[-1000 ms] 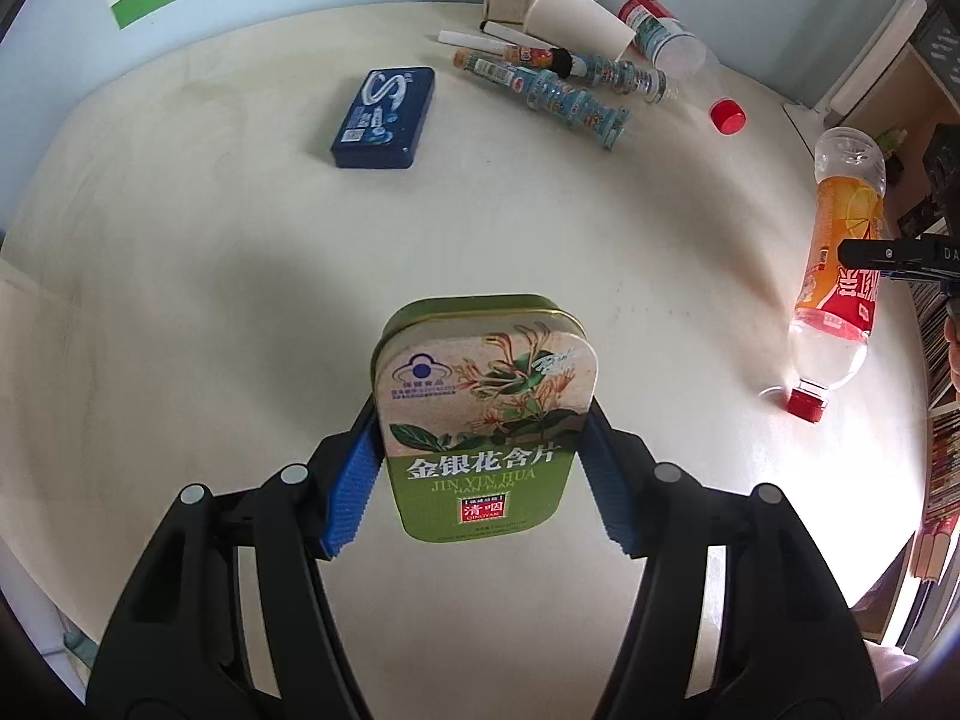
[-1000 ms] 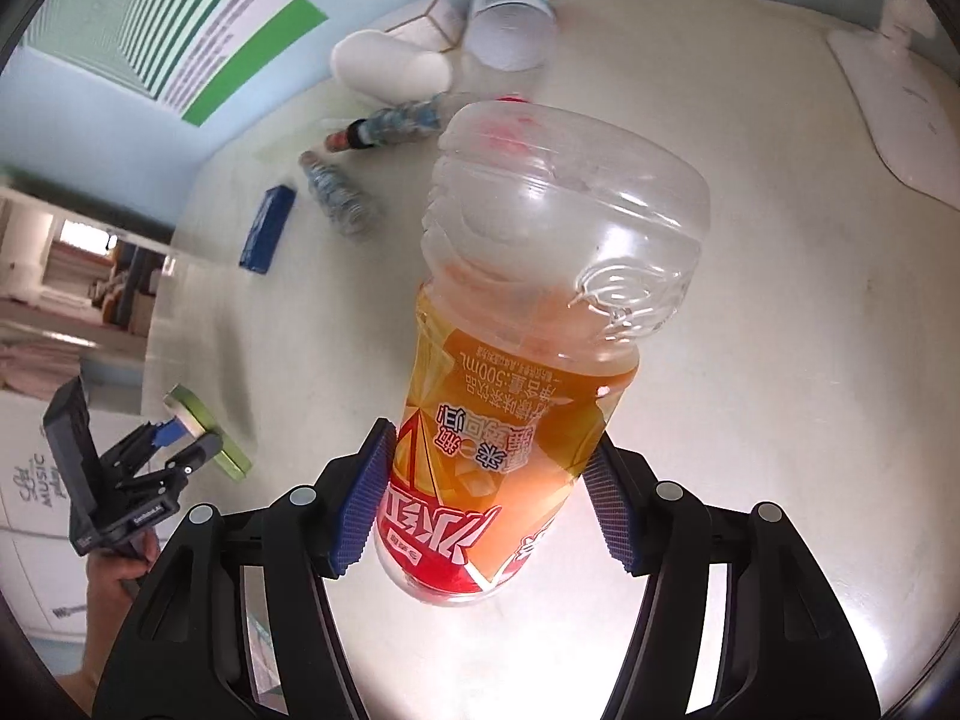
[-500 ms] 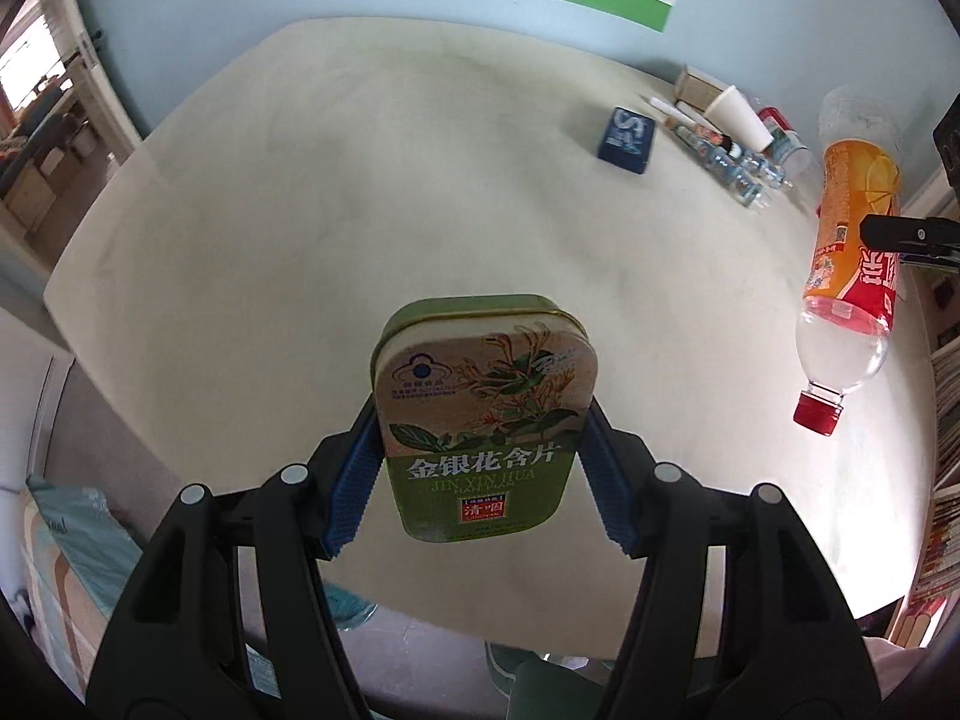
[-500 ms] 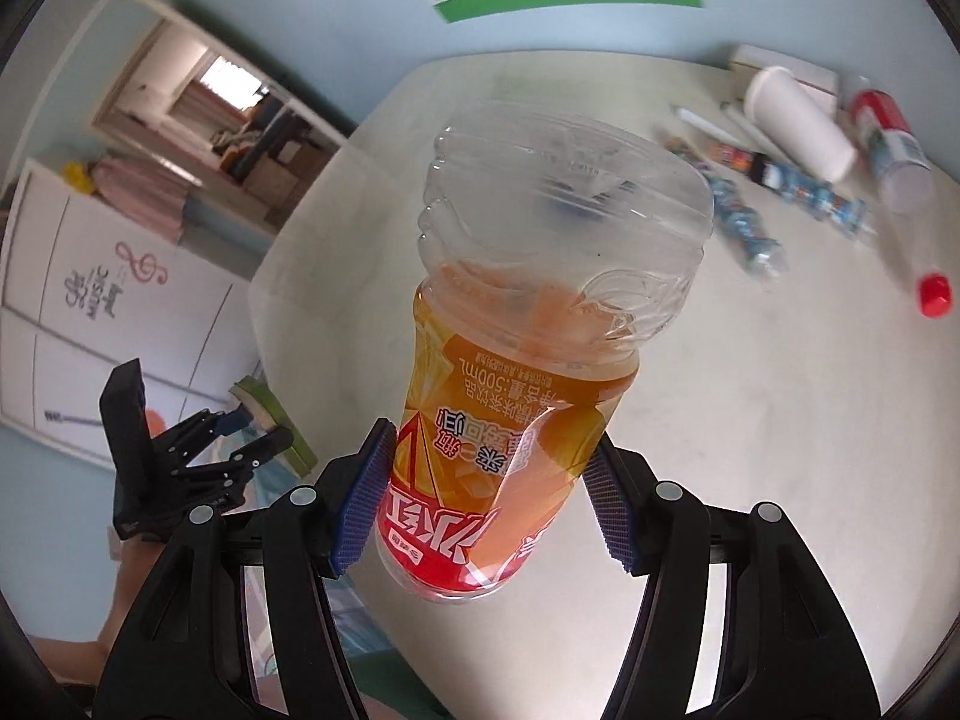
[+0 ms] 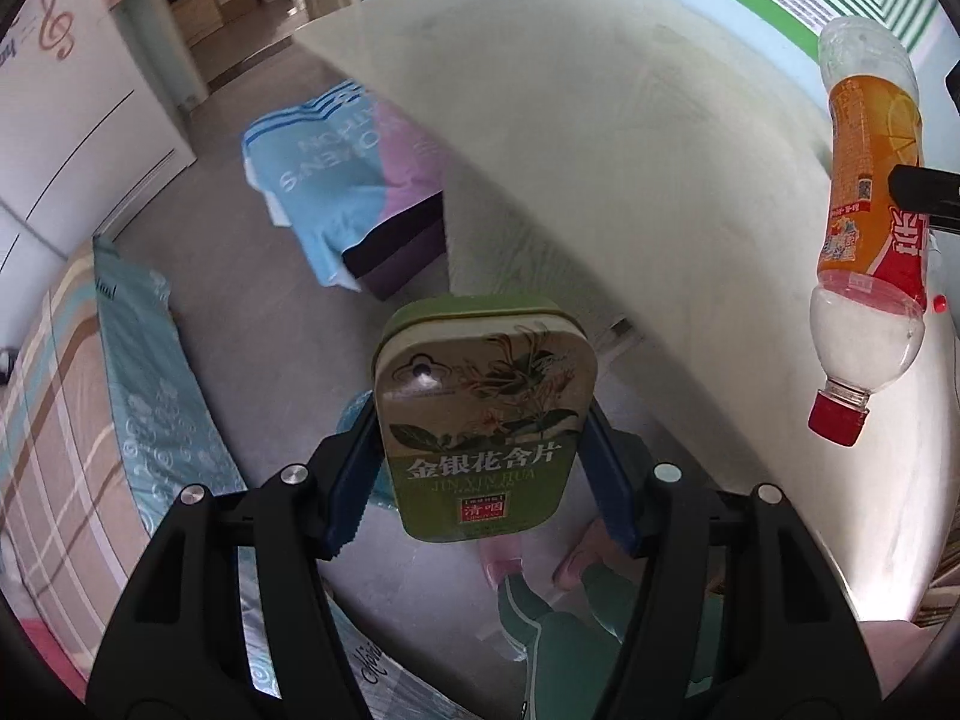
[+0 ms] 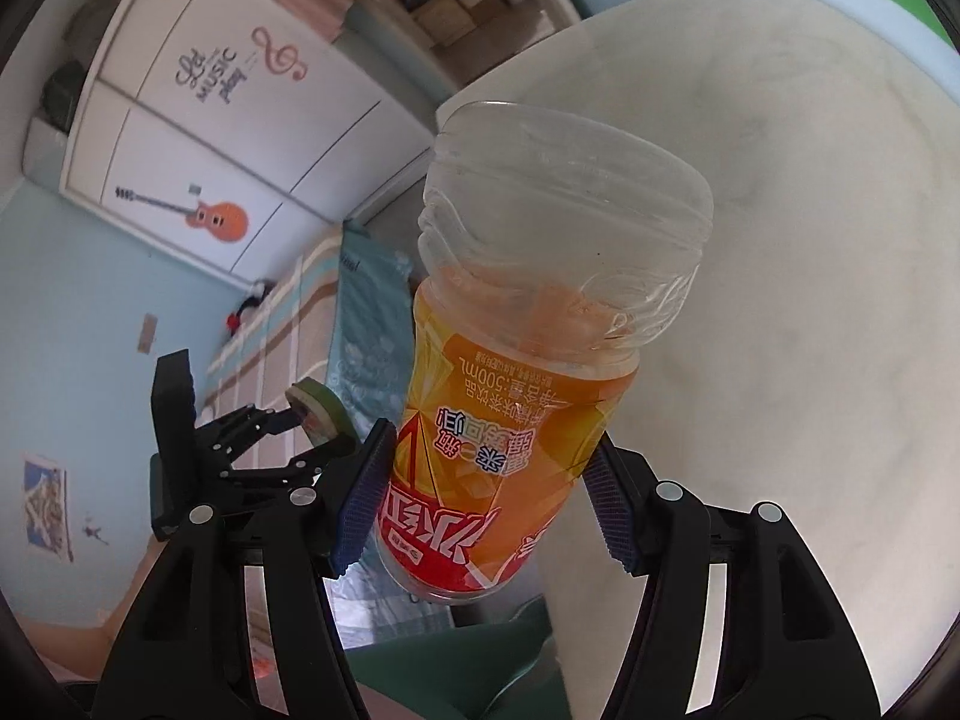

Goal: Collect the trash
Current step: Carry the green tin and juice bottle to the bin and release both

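Note:
My left gripper (image 5: 483,480) is shut on a green lozenge tin (image 5: 483,426) with a flower print, held in the air beyond the table's edge, over the floor. My right gripper (image 6: 486,504) is shut on an orange-labelled plastic bottle (image 6: 528,372), held cap-down. The bottle also shows in the left wrist view (image 5: 870,228) at the right, with its red cap (image 5: 837,426) lowest. The left gripper with the tin shows in the right wrist view (image 6: 312,414) at the left.
The pale round table (image 5: 630,150) fills the upper right. A stool draped in blue and pink cloth (image 5: 342,180) stands on the floor beside it. A bed with a striped cover (image 5: 78,420) lies at the left. A white wardrobe (image 6: 210,114) stands behind.
Both grippers swung left, away from the table top and its trash, and now hang past the table edge over the floor. Both still hold their objects.

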Available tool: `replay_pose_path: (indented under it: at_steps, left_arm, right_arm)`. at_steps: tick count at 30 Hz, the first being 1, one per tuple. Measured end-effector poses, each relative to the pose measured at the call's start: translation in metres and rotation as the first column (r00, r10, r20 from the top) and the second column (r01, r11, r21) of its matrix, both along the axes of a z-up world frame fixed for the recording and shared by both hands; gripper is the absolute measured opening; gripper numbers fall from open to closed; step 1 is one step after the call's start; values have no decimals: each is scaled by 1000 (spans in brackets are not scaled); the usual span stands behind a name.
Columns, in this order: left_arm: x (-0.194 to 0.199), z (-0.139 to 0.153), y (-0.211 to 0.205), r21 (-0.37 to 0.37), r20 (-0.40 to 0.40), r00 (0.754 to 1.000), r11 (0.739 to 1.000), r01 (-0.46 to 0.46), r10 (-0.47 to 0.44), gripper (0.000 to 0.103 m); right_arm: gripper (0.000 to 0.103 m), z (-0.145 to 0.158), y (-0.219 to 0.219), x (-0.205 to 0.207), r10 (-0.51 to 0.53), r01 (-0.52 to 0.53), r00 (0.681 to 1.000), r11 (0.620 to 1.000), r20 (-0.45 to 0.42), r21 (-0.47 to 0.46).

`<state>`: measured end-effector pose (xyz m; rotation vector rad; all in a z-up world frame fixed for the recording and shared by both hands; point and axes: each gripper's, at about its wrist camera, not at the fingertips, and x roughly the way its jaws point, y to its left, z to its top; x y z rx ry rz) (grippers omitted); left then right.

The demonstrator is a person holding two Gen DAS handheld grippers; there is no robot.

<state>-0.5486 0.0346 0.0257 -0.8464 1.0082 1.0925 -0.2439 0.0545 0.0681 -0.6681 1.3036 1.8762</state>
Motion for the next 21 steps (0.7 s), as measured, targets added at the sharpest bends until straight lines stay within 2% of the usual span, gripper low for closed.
replay_pose_path:
  at_steps: [5, 12, 17, 21]
  left_arm:
    - [-55, -35, -2, -65, -4, 995, 993, -96, 96, 60]
    - [-108, -98, 5, -159, 7, 986, 974, -164, 167, 60]
    - [-126, -137, 8, -201, -7, 984, 964, -175, 177, 60]
    - [-135, -166, 9, -219, -8, 984, 959, -177, 180, 60]
  right_arm:
    - [62, -26, 32, -88, 129, -128, 991, 991, 34, -37]
    - [62, -79, 52, -195, 265, -255, 958, 962, 109, -97]
    - [62, -129, 58, -239, 301, -279, 943, 947, 139, -157]
    - [62, -164, 59, -255, 322, -290, 931, 939, 171, -185]
